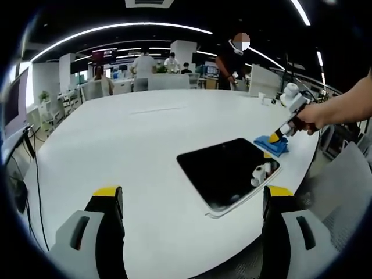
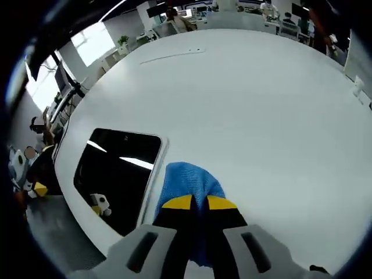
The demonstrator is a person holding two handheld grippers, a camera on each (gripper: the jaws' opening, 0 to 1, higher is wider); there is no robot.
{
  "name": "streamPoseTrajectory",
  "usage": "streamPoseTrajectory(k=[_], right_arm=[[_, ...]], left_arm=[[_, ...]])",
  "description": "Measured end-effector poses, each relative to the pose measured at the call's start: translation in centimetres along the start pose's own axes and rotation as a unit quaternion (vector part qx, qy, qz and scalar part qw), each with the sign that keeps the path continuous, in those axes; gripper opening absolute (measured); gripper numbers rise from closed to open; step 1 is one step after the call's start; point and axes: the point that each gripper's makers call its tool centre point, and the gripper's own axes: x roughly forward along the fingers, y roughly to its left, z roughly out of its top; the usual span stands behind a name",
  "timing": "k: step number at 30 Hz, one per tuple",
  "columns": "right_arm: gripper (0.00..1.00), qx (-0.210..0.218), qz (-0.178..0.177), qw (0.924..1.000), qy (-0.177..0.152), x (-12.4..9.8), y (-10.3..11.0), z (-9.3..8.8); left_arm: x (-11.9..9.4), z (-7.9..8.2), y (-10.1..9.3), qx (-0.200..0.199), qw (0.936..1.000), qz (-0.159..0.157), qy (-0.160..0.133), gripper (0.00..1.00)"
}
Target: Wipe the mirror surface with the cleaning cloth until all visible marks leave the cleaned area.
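The mirror [image 1: 229,171] is a dark rectangular plate with a pale rim, lying flat near the table's right edge. At its far right corner lies the blue cleaning cloth [image 1: 272,145], and my right gripper [image 1: 278,137], held by a hand [image 1: 317,116], is shut on it. In the right gripper view the yellow-tipped jaws of my right gripper [image 2: 199,202] pinch the cloth [image 2: 189,177] on the table just beside the mirror [image 2: 116,168]. My left gripper [image 1: 193,195] hovers before the mirror's near side, open and holding nothing.
The big white table [image 1: 133,139] stretches far to the left and back. A grey chair [image 1: 343,186] stands off its right edge. Cables [image 1: 35,168] hang at its left edge. People and desks [image 1: 145,67] are far behind.
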Motion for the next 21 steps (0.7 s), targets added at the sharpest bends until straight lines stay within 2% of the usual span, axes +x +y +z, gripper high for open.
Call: streamPoseTrajectory(k=[3,4,5,7,10,11,12,13,16,21], right_arm=[[0.05,-0.011,0.006,0.9999,-0.004,-0.3,0.2,0.1],[0.08,-0.017,0.009,0.9998,-0.009,-0.5,0.2,0.2],[0.14,-0.038,0.015,0.9986,-0.033,-1.0,0.3,0.8],[0.27,-0.058,0.02,0.9965,-0.057,-1.9,0.4,1.3],[0.45,-0.105,0.045,0.9885,-0.099,-3.4,0.7,1.8],[0.52,-0.125,0.058,0.9835,-0.117,-4.0,1.0,1.8],[0.58,-0.12,0.047,0.9861,-0.105,-4.4,0.4,1.0],[0.66,-0.124,0.05,0.9857,-0.103,-5.0,0.1,0.4],[0.81,-0.12,0.076,0.9803,-0.138,-6.3,0.1,-0.3],[0.97,-0.123,0.07,0.9779,-0.155,-7.6,-0.4,-2.9]], left_arm=[[0.0,0.0,0.0,-0.001,1.0,-0.001,-0.001,0.99],[0.0,0.0,-0.1,-0.003,1.0,-0.003,-0.001,0.99],[0.0,0.0,-0.1,-0.004,1.0,-0.003,-0.001,0.99],[0.0,0.0,-0.3,-0.005,0.9999,-0.009,0.0,0.99],[0.0,-0.1,-1.0,-0.003,0.9996,-0.026,0.005,0.99],[-0.1,0.0,-0.9,-0.005,0.9997,-0.023,0.001,0.99],[-0.1,0.0,-0.7,-0.005,0.9998,-0.019,0.001,0.99],[-0.1,0.0,-0.7,-0.007,0.9998,-0.018,0.0,0.99],[0.0,-0.2,-0.8,-0.006,0.9997,-0.021,0.006,0.99],[0.0,-0.3,-1.0,0.0,0.9997,-0.022,0.011,0.99]])
